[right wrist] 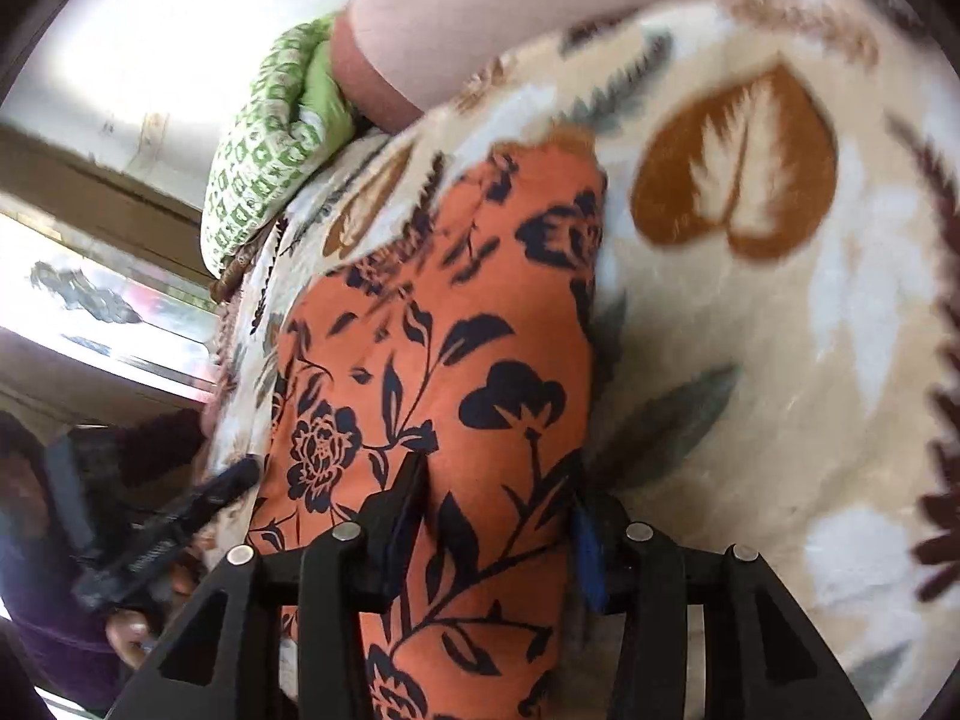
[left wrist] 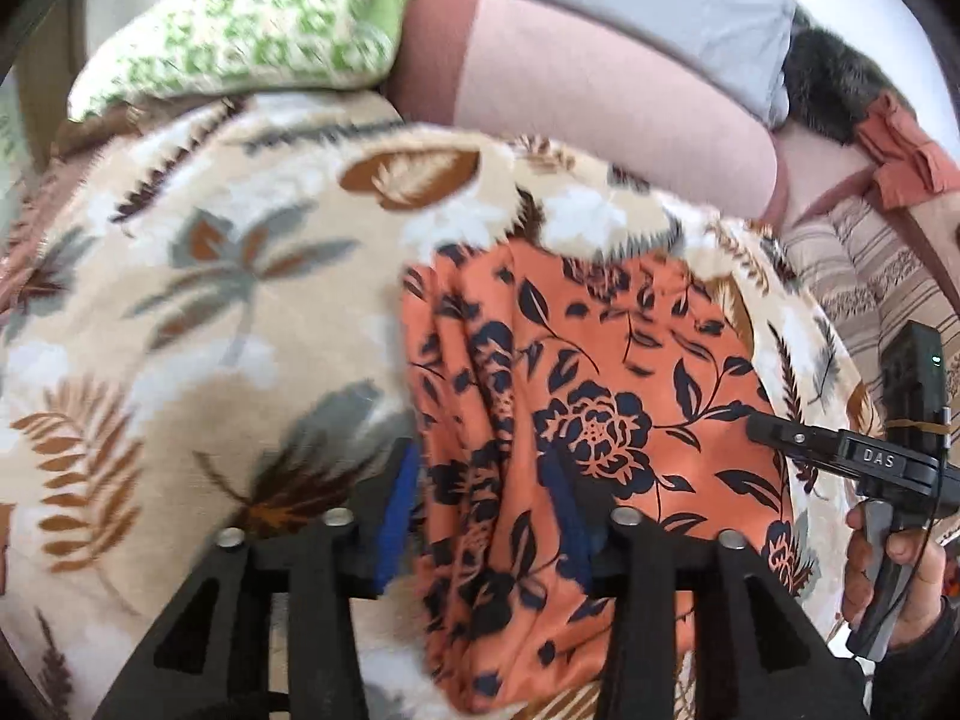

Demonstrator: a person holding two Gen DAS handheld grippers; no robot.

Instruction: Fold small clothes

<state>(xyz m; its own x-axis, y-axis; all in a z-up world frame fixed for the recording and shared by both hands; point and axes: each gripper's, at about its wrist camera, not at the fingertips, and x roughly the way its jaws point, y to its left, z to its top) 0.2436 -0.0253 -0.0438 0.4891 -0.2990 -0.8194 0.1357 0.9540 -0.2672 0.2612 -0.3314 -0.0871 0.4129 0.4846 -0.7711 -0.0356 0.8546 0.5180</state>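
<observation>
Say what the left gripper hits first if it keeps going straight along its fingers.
Most likely the orange floral garment: it already lies between the left gripper's blue pads and stretches on ahead. The leaf-print blanket lies under it. Depth is unclear.

The place is a home, most likely a bedroom. A plush blanket [left wrist: 198, 276] printed with leaves and feathers covers a bed. Along the bed's far edge lie a green-and-white patterned pillow [left wrist: 240, 30], a pink bolster [left wrist: 606, 96] and a grey pillow [left wrist: 666, 6], with a striped cloth [left wrist: 864, 276] at the far right corner. In the right wrist view a bright window [right wrist: 108, 312] with a wooden frame stands beyond the bed's left edge.
</observation>
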